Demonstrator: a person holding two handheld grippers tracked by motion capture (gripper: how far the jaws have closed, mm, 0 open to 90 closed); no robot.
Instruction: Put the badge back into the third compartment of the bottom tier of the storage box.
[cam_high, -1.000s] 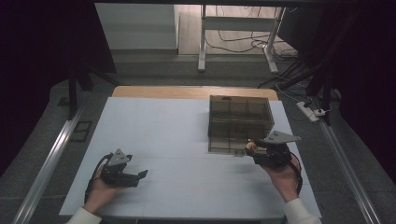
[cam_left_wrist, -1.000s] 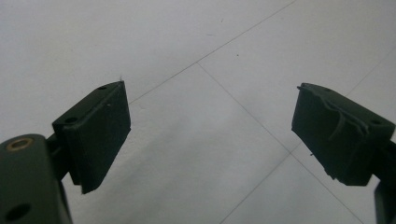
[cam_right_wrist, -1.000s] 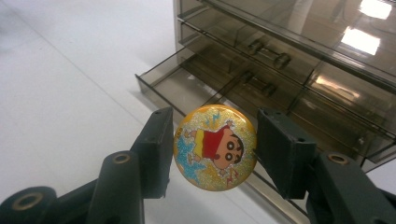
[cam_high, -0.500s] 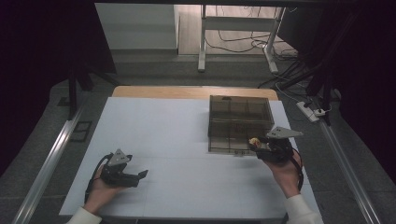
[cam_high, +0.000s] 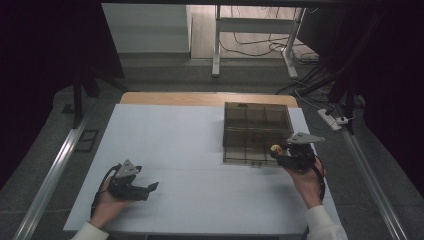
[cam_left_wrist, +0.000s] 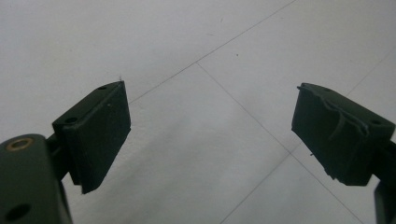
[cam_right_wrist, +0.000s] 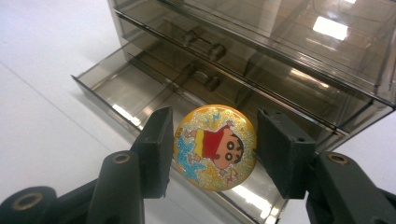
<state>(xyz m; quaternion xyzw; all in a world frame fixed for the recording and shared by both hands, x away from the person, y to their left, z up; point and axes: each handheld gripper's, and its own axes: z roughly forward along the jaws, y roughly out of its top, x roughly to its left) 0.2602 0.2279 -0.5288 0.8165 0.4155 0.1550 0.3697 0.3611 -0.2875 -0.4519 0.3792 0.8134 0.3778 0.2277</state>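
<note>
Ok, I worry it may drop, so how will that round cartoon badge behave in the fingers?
The badge looks stiff and probably light. Its glossy, glittery face suggests it is slippery, and the right gripper pinches it only by its thin edges, so it could pivot or slip. Dropped, it would likely land in the open drawer beneath.

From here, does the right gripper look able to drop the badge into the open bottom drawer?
Probably yes: the right gripper holds the badge just above the pulled-out drawer of the smoky organiser, with nothing between them.
</note>
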